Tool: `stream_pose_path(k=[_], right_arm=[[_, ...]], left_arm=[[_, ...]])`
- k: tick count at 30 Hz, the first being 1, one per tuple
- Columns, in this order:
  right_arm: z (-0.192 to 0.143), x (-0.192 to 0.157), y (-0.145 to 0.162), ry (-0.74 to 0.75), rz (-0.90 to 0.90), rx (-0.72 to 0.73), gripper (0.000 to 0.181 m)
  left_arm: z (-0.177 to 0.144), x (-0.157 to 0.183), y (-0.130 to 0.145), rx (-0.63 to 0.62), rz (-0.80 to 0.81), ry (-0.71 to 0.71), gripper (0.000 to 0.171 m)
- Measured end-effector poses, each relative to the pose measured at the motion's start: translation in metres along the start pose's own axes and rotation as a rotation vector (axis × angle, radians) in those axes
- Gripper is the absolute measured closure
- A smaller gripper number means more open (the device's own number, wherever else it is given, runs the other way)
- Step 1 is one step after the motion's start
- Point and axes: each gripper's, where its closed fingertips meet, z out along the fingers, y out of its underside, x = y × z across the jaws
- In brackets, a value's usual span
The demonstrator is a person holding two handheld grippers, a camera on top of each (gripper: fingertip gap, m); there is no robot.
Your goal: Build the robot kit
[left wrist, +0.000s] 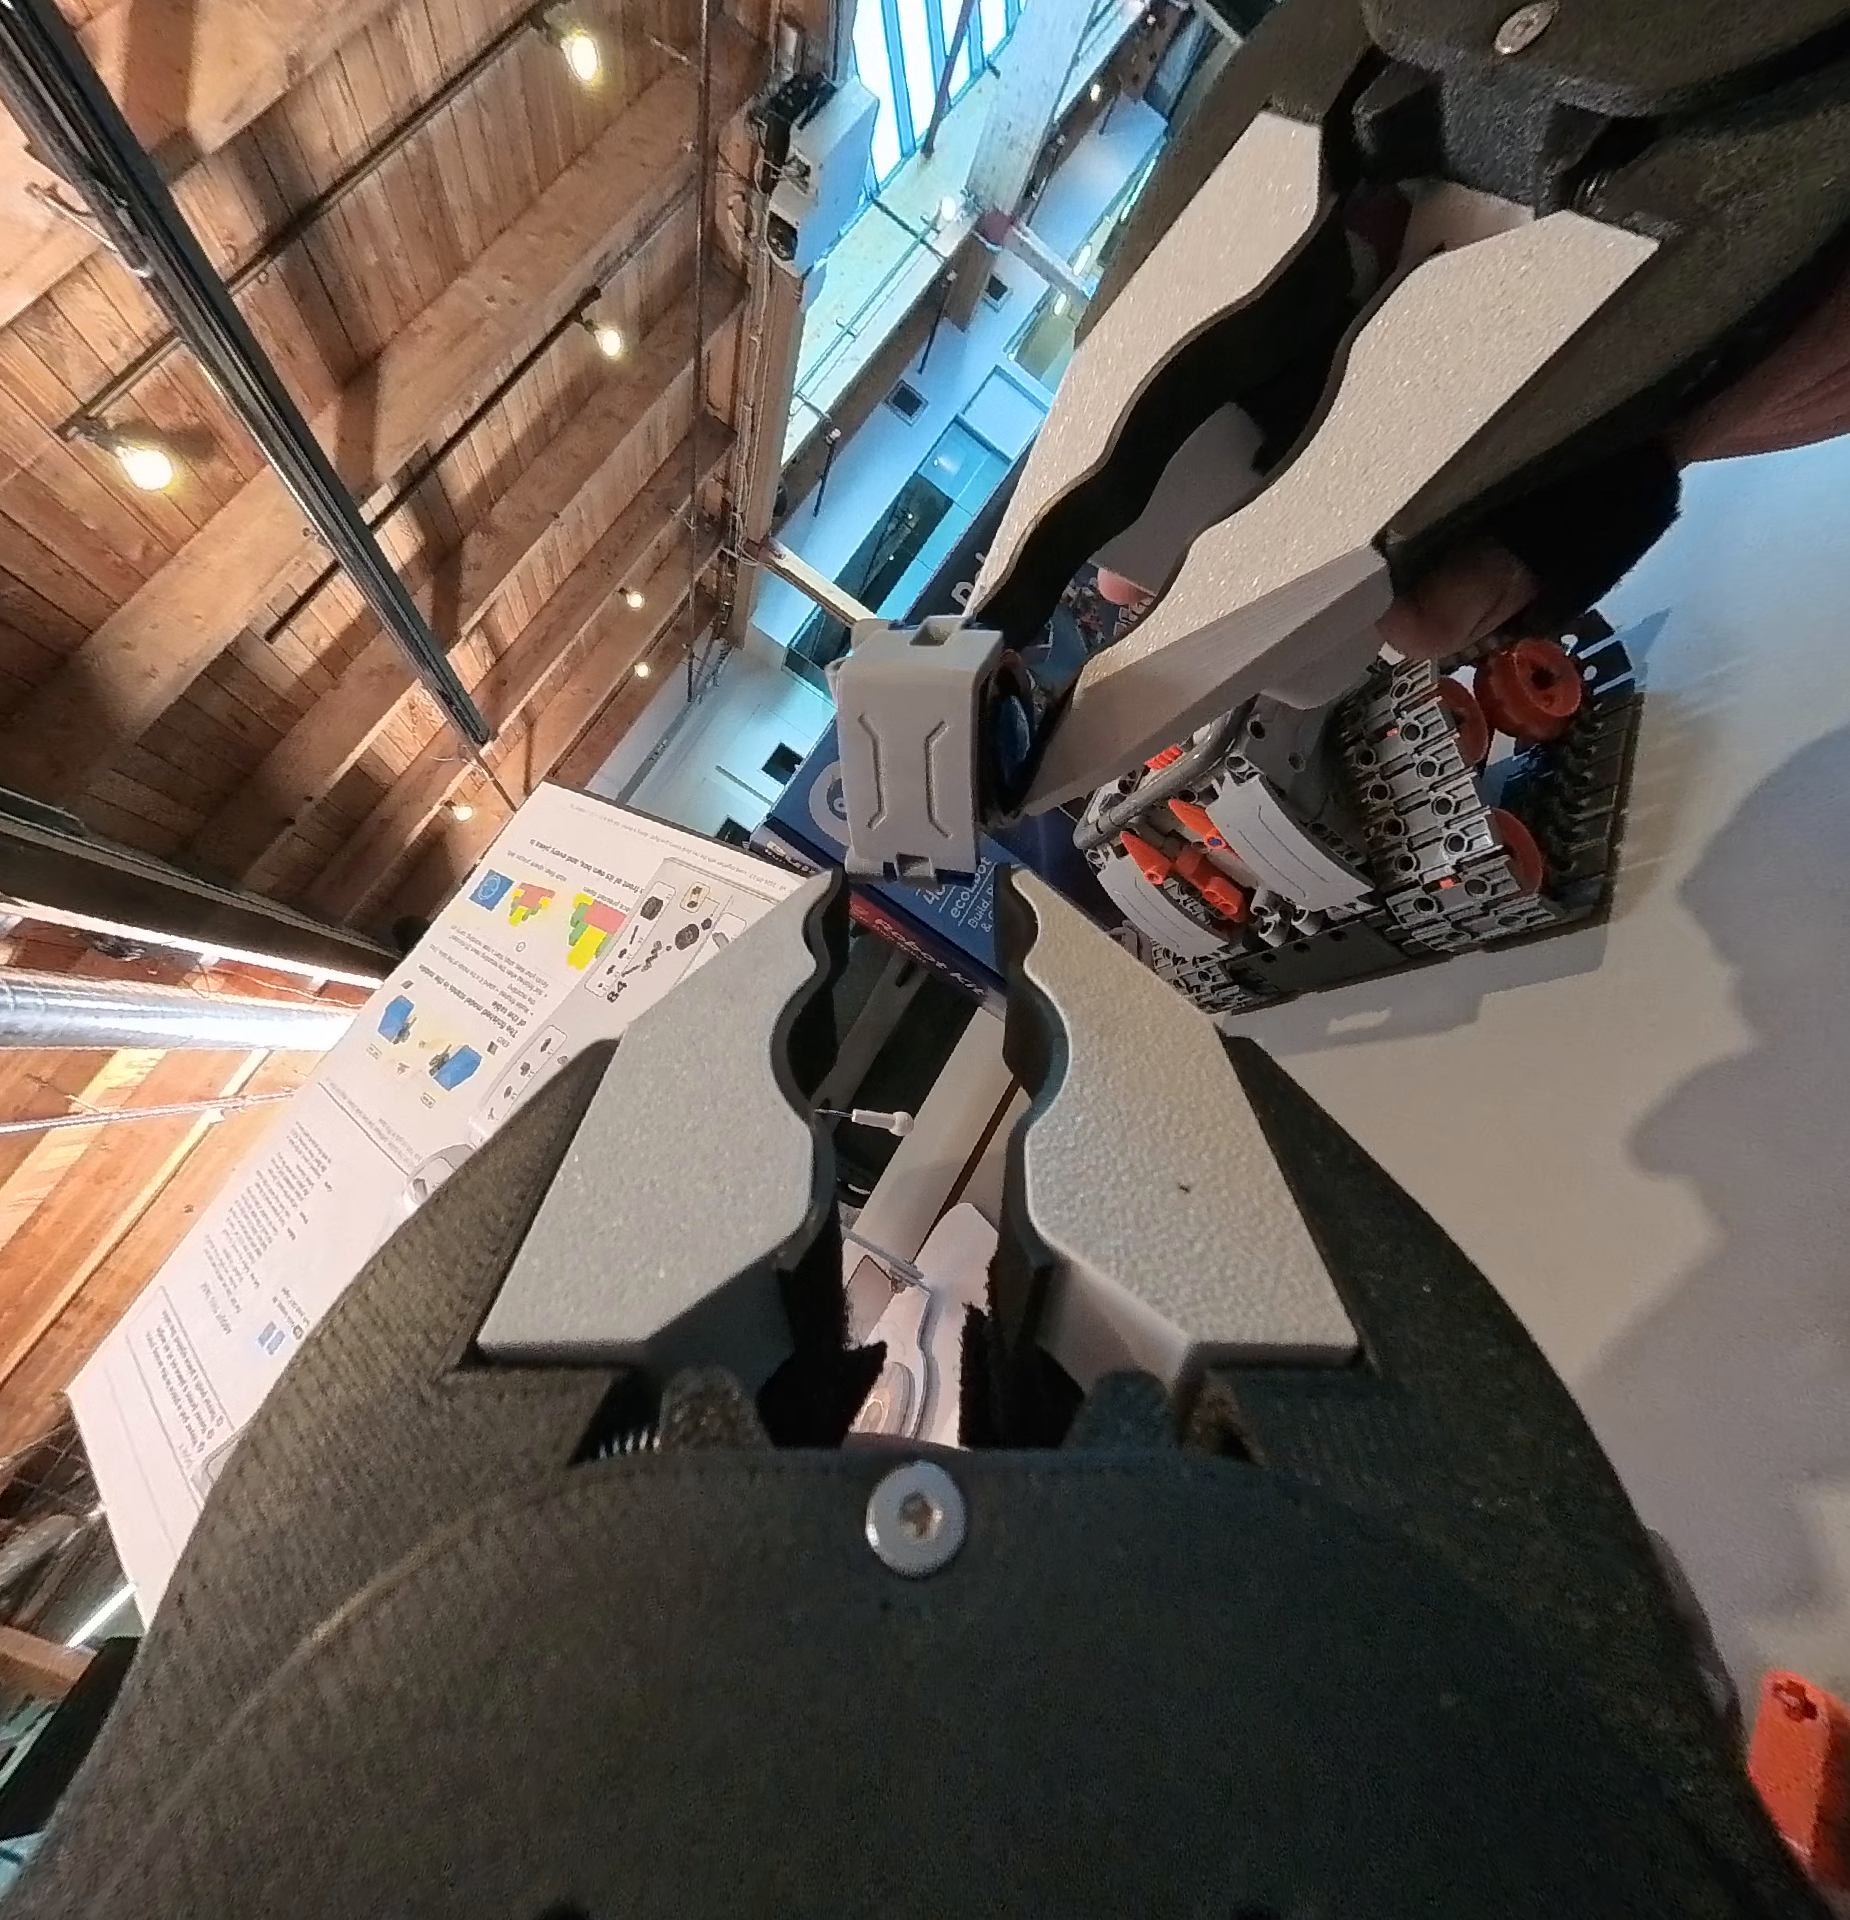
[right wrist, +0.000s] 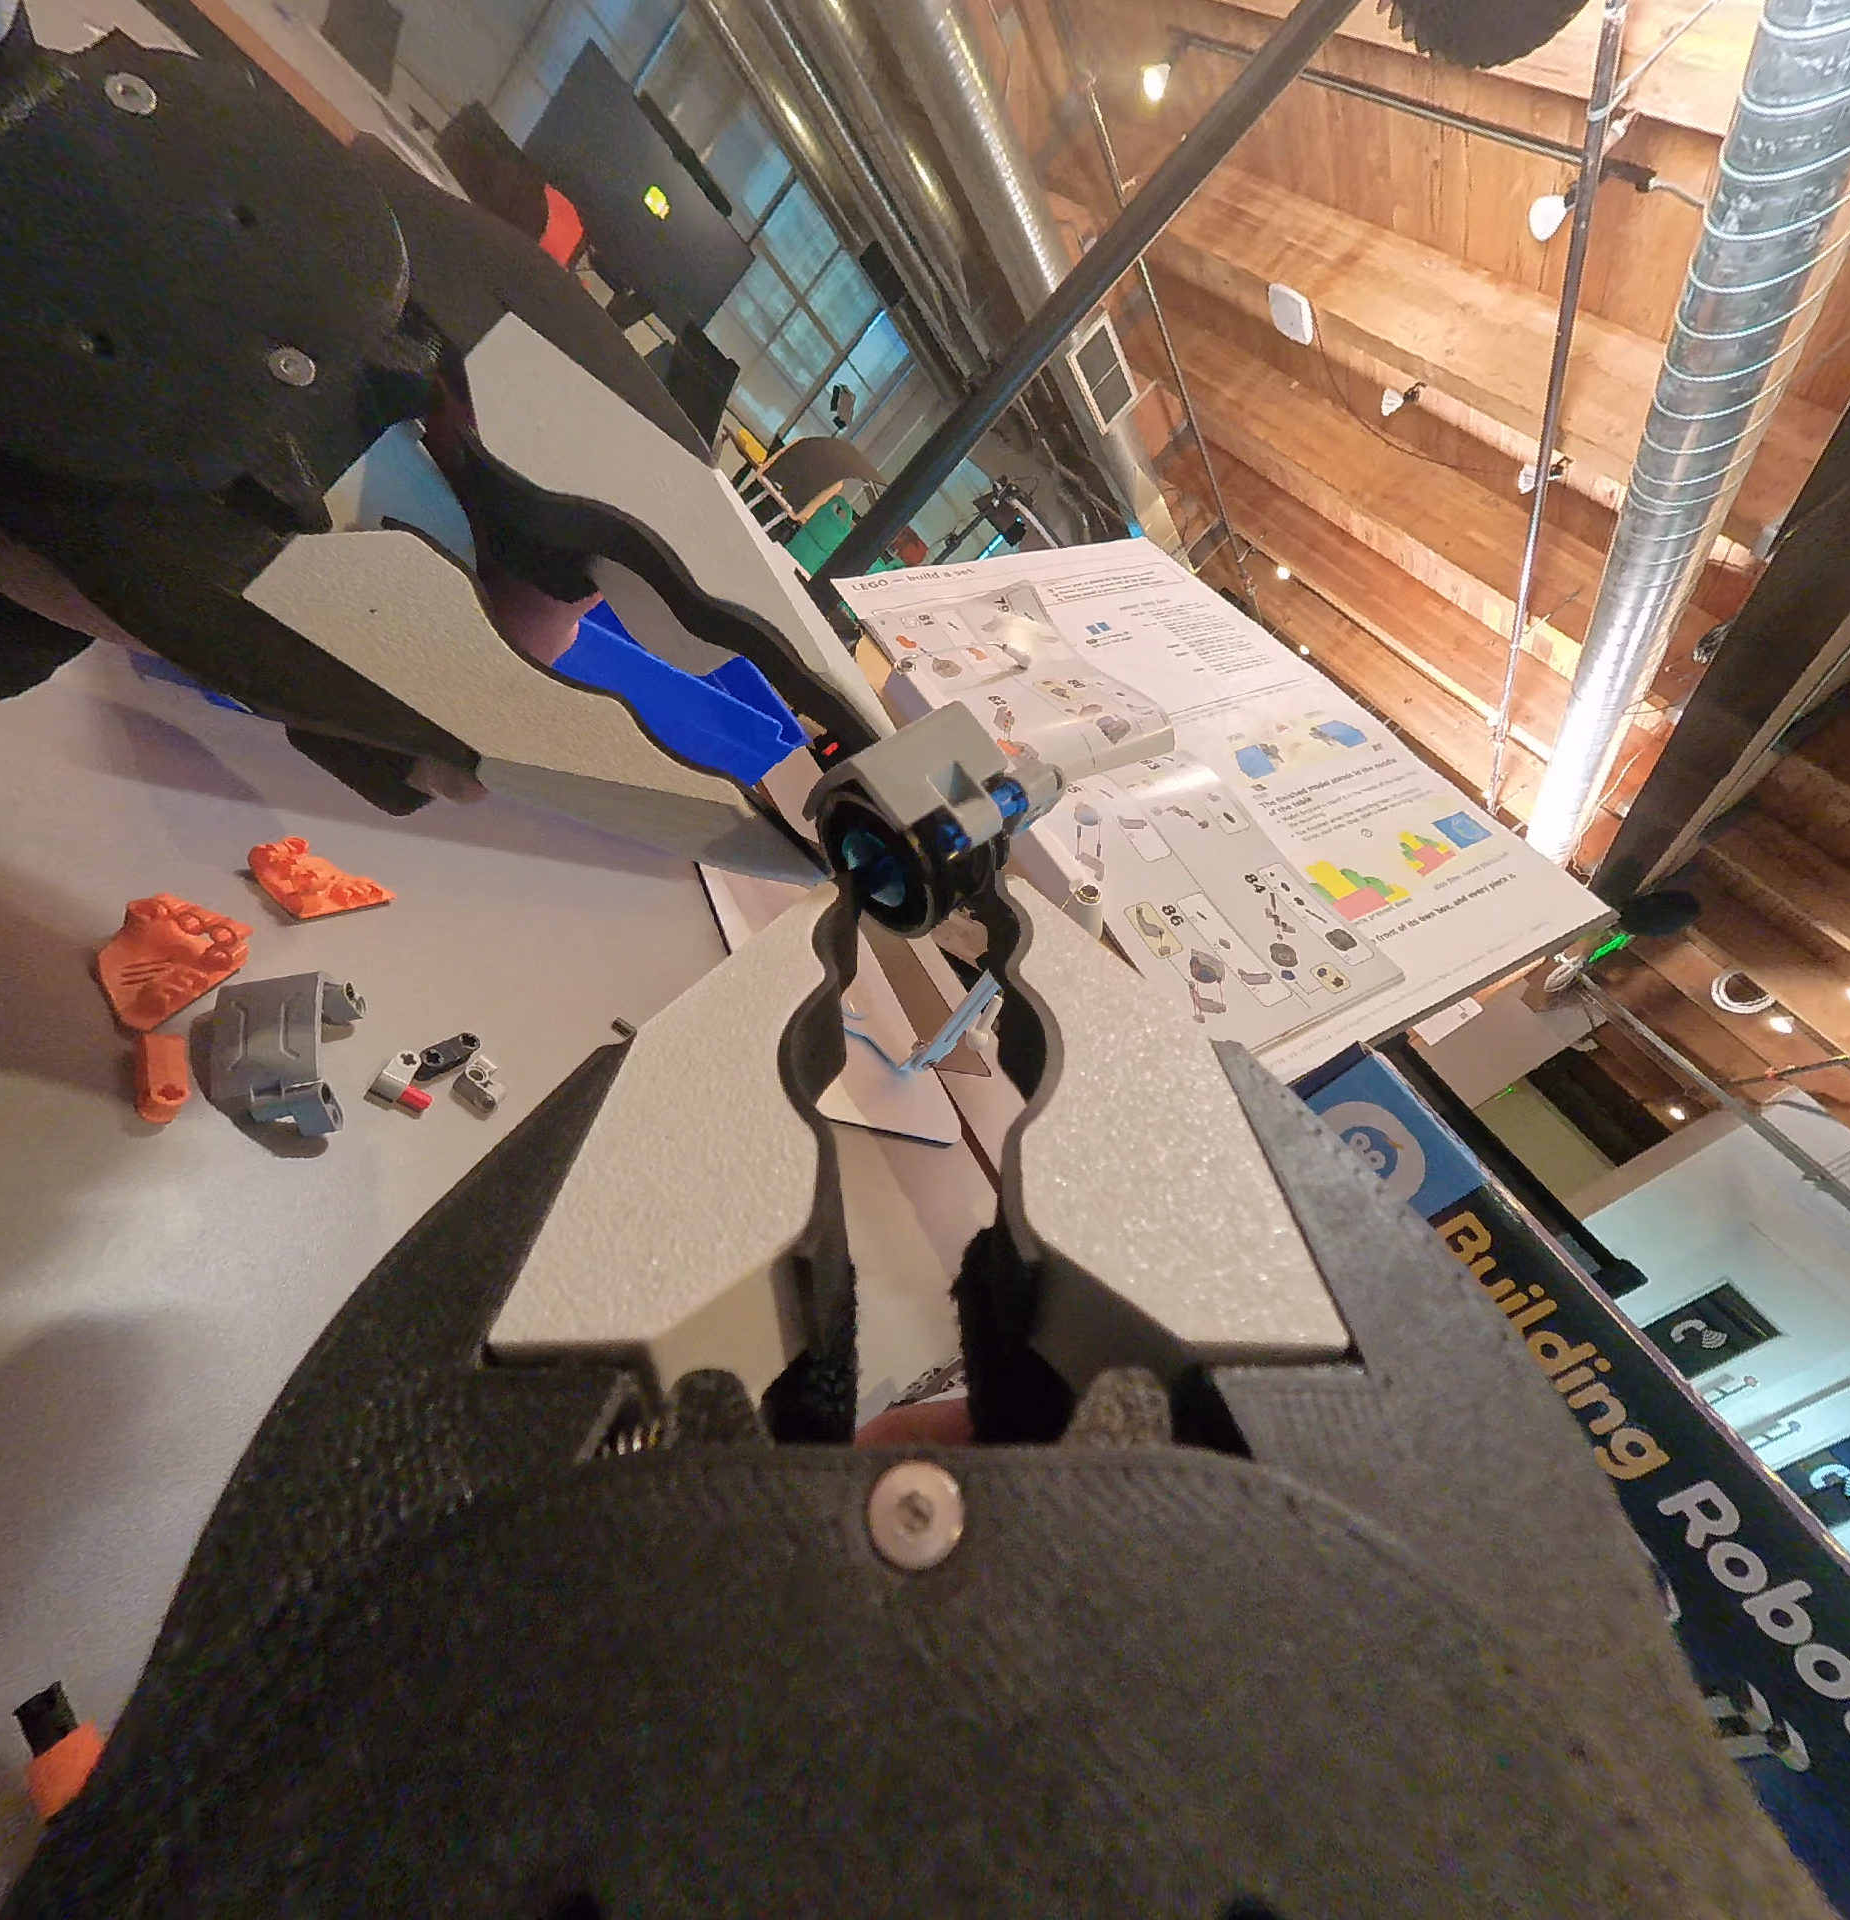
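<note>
In the left wrist view, the left gripper (left wrist: 926,883) pinches the bottom tabs of a grey panel piece (left wrist: 905,764) held above the white table (left wrist: 1731,935), near the tracked model (left wrist: 1368,821). In the right wrist view, the right gripper (right wrist: 916,904) clamps the same assembly's black-and-blue end, above the table's far edge beside the instruction sheet (right wrist: 1316,748); loose orange parts (right wrist: 173,961) lie left.

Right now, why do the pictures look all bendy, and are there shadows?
Left wrist view: the wide lens curves the ceiling beams, and soft shadows fall on the white table. Right wrist view: the silver duct bows, lamps glare, and the grey brick piece looks sharp.
</note>
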Motion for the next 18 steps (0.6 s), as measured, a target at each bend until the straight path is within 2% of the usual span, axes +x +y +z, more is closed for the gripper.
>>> stream_pose_path(k=[18], right_arm=[[0.0029,-0.0087,-0.0071,0.038,-0.211,-0.054,0.164]], left_arm=[[0.0051,0.0048,0.0101,-0.030,-0.015,0.008,0.147]])
